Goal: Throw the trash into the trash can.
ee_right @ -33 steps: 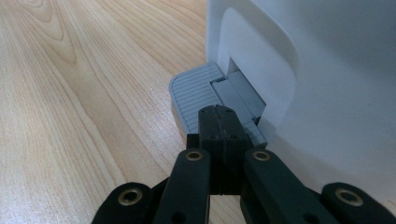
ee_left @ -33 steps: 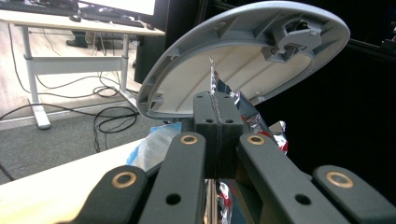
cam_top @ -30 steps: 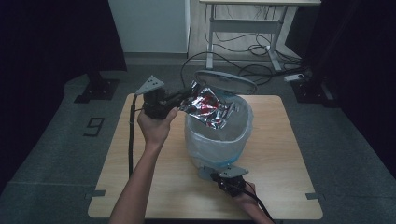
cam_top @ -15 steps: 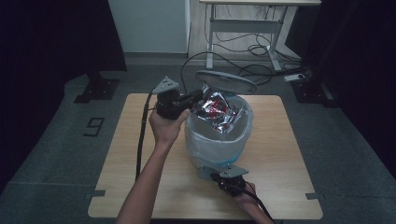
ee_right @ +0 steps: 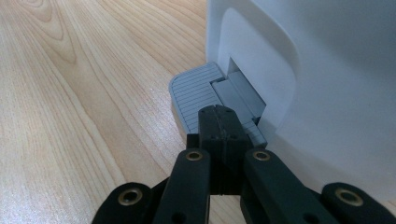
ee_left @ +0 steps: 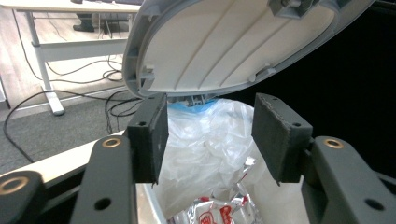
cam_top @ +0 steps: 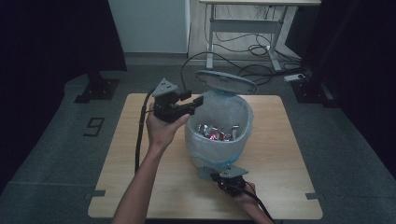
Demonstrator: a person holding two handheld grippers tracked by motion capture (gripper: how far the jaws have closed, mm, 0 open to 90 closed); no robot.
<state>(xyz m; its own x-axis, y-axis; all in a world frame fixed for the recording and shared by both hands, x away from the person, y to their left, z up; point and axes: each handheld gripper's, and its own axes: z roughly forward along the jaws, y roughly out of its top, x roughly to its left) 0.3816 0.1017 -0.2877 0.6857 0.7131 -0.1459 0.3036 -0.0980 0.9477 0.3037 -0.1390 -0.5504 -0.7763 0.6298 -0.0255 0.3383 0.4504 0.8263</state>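
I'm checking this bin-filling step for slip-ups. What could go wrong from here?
1. The right gripper, fingers shut, presses the grey pedal that props the lid up. If it slides off, the lid would likely drop onto the left gripper at the rim.
2. The left gripper's fingers have just been opening, nothing between them; the shiny wrapper lies in the bin liner. Pulling back carelessly might snag the loose liner.

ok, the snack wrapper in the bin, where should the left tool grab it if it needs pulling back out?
Probably by a raised crinkled edge of the snack wrapper, coming straight down through the bin's open mouth. It lies low inside the liner bag, with the lid up at the far rim, so a top approach from the near side looks clearest.
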